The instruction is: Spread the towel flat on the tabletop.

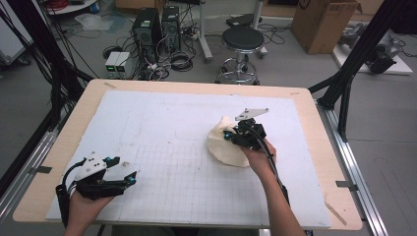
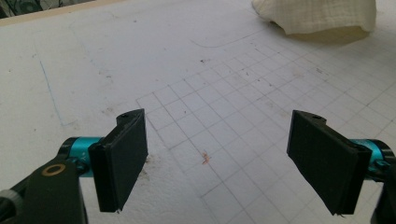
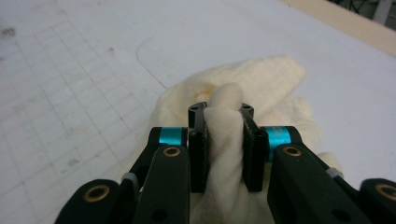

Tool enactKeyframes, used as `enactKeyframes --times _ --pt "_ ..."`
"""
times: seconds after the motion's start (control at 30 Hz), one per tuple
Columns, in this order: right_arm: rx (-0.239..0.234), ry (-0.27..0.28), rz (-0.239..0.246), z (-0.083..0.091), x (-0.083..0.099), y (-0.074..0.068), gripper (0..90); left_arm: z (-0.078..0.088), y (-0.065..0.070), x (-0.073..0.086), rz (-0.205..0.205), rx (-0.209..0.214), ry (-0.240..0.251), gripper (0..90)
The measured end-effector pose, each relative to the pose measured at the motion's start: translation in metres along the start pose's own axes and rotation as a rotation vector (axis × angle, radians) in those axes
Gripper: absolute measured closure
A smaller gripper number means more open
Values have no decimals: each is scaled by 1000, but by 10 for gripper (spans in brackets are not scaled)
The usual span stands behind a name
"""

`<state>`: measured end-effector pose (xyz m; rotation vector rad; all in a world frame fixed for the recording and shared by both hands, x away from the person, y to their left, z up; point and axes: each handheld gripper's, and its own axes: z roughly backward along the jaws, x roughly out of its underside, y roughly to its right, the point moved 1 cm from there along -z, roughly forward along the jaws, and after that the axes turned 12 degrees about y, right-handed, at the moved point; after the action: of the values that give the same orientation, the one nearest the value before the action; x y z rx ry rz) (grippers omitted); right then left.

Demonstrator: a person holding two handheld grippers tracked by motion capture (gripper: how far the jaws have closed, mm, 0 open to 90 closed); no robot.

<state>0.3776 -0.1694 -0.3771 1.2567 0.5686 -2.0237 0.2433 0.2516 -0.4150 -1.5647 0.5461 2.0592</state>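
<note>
A crumpled cream cloth (image 1: 223,146) lies right of the middle of the white gridded mat (image 1: 172,128). My right gripper (image 1: 236,136) sits at the cloth's right side, shut on a raised fold of it. In the right gripper view that fold of the cloth (image 3: 225,135) is pinched between the two black jaws of the right gripper (image 3: 224,140). My left gripper (image 1: 127,173) rests low at the mat's front left, far from the cloth. In the left gripper view the left gripper (image 2: 217,161) is open with bare mat between its jaws, and the cloth (image 2: 322,16) lies far ahead.
The mat covers a wooden table (image 1: 64,132) with its edges exposed all round. Beyond the far edge stand a black stool (image 1: 242,44), computer towers (image 1: 157,27) and cables on the floor. A cardboard box (image 1: 324,22) sits at the back right.
</note>
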Motion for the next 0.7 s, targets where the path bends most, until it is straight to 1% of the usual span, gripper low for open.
enactKeyframes --times 0.03,0.07,0.13,0.17,0.2,0.23,0.27,0.37,0.4,0.47,0.53,0.57,0.6,0.7 --pt "0 0 0 0 0 0 773 0 0 0 -1 1 1 208" --pt "-10 17 10 1 -7 -6 774 0 0 0 1 -1 0 207" --pt "-17 25 15 2 -10 -9 774 1 0 0 2 -1 0 207" --pt "-30 36 19 2 -15 -14 774 1 0 0 2 0 1 207" --pt "-44 50 37 1 -22 -21 774 1 0 0 4 -3 2 208" --pt "-44 50 37 1 -22 -21 774 1 -1 0 4 -5 4 208" --pt "-57 61 41 1 -26 -26 774 1 -1 0 4 -4 3 208" --pt "-91 75 67 -2 -37 -42 774 1 -1 0 3 -4 2 208" --pt "-108 80 81 -4 -40 -47 774 1 -1 0 3 -4 3 208" --pt "-127 86 97 -8 -45 -58 774 2 -1 0 4 -4 4 207" --pt "-153 88 107 -12 -49 -67 773 2 -1 0 3 -2 4 207" --pt "-184 86 115 -18 -51 -77 773 2 -1 0 3 -4 5 207" --pt "-184 86 115 -18 -51 -77 773 2 -2 0 4 -5 4 207" --pt "-204 64 134 -29 -50 -90 769 2 -2 0 5 -5 8 207"
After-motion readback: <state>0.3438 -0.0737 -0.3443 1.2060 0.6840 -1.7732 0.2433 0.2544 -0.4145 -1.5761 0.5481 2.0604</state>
